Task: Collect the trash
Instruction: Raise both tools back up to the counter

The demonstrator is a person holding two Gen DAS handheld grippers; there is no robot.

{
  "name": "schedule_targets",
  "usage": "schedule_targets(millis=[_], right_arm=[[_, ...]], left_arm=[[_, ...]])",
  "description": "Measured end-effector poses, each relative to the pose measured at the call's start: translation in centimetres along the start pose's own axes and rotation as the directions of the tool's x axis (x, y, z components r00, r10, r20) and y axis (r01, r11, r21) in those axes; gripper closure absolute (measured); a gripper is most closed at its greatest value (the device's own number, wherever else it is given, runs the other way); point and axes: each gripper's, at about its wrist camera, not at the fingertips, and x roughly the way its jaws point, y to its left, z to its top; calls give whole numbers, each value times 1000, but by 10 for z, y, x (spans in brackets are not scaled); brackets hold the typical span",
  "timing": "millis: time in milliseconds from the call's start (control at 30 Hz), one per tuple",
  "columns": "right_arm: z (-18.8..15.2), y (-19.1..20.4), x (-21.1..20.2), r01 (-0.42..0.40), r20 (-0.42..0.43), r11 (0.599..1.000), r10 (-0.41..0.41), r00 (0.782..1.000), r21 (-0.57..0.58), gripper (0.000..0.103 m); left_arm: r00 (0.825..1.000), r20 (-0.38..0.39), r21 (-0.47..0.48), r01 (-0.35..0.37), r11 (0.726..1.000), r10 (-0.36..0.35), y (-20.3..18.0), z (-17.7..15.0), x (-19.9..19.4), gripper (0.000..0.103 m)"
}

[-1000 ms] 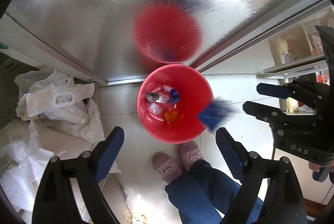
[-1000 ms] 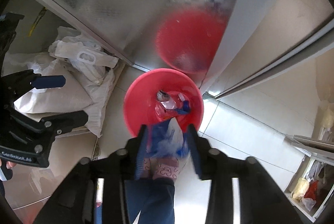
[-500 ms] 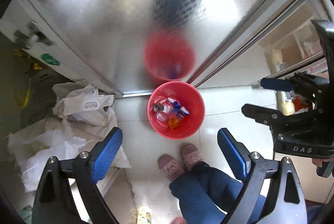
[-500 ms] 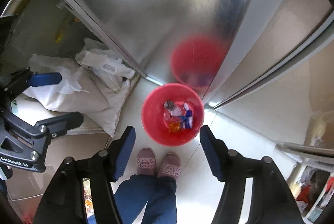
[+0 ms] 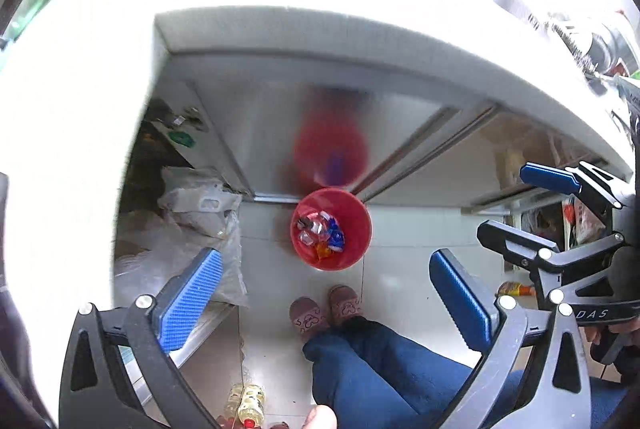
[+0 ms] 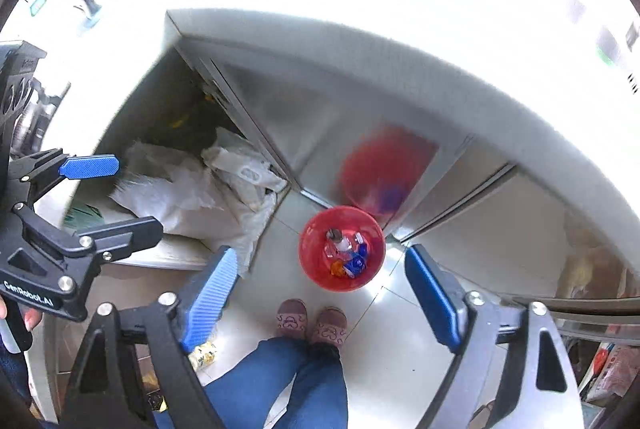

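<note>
The blue wrapper, pinched a second ago, is now seen in the red bin (image 6: 342, 249) on the floor; left gripper (image 5: 326, 299) and right gripper (image 6: 320, 295) are being spread, empty, so this piece is collected.

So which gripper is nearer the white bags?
Left. The left gripper, jaws opening, empty, hangs over the white bags; the right gripper, also opening, empty, hangs farther across, above the red bin.

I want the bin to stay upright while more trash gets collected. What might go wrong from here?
1. The red bin stands just ahead of the slippers; a step forward might knock it over.
2. Both tools, left and right, are opening and empty, high above the bin; trash dropped from there may miss.
3. A yellow bottle lies near the feet: tripping hazard.
</note>
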Motion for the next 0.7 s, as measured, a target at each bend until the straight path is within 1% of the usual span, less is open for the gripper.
schedule_targets(millis=[100,200,267,333,367,467,533,600,700], right_arm=[[6,3,-19,-9,41,1000,9,999,-16,10],[13,11,-39,-14,81,999,16,997,-34,8],[17,14,-49,-15,117,999,20,993,-45,7],[21,15,-60,-22,142,998,30,989,-57,2],[23,17,-64,-24,154,998,33,987,-61,1],[30,22,-75,-21,186,997,36,982,-80,1],[37,23,-84,-11,206,996,30,978,-92,1],[43,24,-90,-6,221,995,28,975,-101,1],[55,25,-101,-9,242,993,37,970,-116,1]], left_arm=[[999,32,-17,-8,1000,8,1,1,-28,0],[996,79,-23,-48,999,49,1,3,-53,0],[993,102,-23,-62,998,64,1,4,-66,0],[990,119,-28,-72,997,75,2,6,-76,0],[989,126,-32,-73,997,76,3,8,-82,0],[985,156,-34,-71,997,76,5,17,-100,0],[979,180,-32,-91,995,95,6,24,-114,0],[975,203,-31,-91,995,96,7,30,-125,0],[969,219,-35,-107,994,112,12,38,-141,0]])
